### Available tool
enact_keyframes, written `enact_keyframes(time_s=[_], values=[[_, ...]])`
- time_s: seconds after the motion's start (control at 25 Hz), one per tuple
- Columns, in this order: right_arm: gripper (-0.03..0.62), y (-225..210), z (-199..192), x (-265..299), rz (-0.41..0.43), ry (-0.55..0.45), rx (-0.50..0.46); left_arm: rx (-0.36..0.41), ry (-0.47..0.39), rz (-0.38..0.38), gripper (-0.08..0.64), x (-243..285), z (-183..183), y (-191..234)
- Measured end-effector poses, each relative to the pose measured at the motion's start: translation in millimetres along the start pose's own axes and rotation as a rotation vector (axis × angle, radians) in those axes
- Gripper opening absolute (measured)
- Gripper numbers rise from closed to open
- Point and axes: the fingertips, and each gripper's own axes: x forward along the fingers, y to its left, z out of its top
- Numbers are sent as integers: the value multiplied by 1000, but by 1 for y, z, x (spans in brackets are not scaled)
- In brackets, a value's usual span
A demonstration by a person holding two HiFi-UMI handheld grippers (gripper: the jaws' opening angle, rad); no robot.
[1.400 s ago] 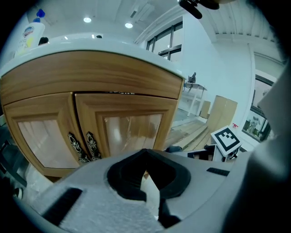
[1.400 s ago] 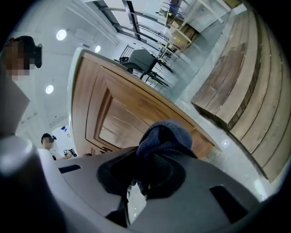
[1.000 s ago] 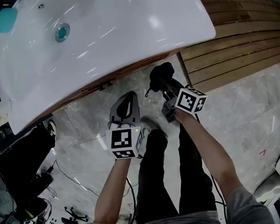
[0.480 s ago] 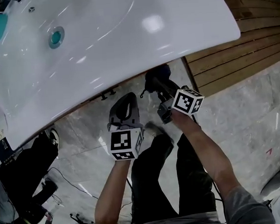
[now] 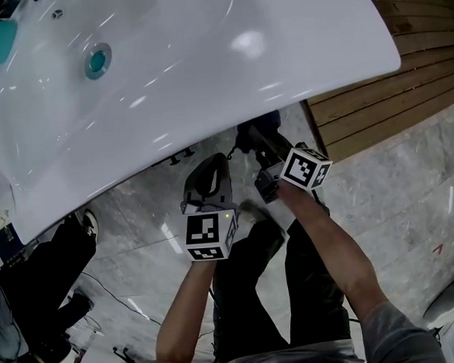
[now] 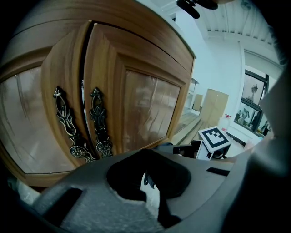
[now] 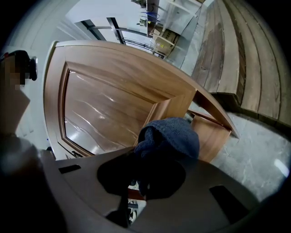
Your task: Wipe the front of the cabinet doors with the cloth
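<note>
Two wooden cabinet doors fill the left gripper view, the left door (image 6: 27, 118) and the right door (image 6: 145, 109). Each has an ornate metal handle (image 6: 65, 122) (image 6: 99, 122) at the middle seam. My right gripper (image 5: 262, 148) (image 7: 157, 157) is shut on a bunched dark blue cloth (image 5: 256, 127) (image 7: 170, 136). The cloth sits close to the right door (image 7: 104, 104), near its outer edge; contact cannot be made out. My left gripper (image 5: 207, 166) (image 6: 141, 168) hangs shut and empty, a little back from the handles. In the head view the basin hides the doors.
A white basin (image 5: 205, 78) with a teal drain (image 5: 97, 60) overhangs the cabinet. Wooden slats (image 5: 405, 89) lie to the right, marble floor (image 5: 137, 221) below. Cables and small tools (image 5: 107, 353) litter the lower left. The person's dark-trousered legs (image 5: 249, 290) are under the grippers.
Both grippers have edged towards the cabinet. The cloth now sits partly under the basin's rim, and the left gripper has shifted slightly right.
</note>
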Motion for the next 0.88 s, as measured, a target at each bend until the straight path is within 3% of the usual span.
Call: enact_keyframes(time_s=[0.36, 0.88], values=[[40, 32, 18, -2, 40, 9, 0, -14, 9, 15, 8, -12, 17, -5], [40, 67, 39, -11, 30, 63, -10, -50, 12, 61, 8, -38, 55, -12]])
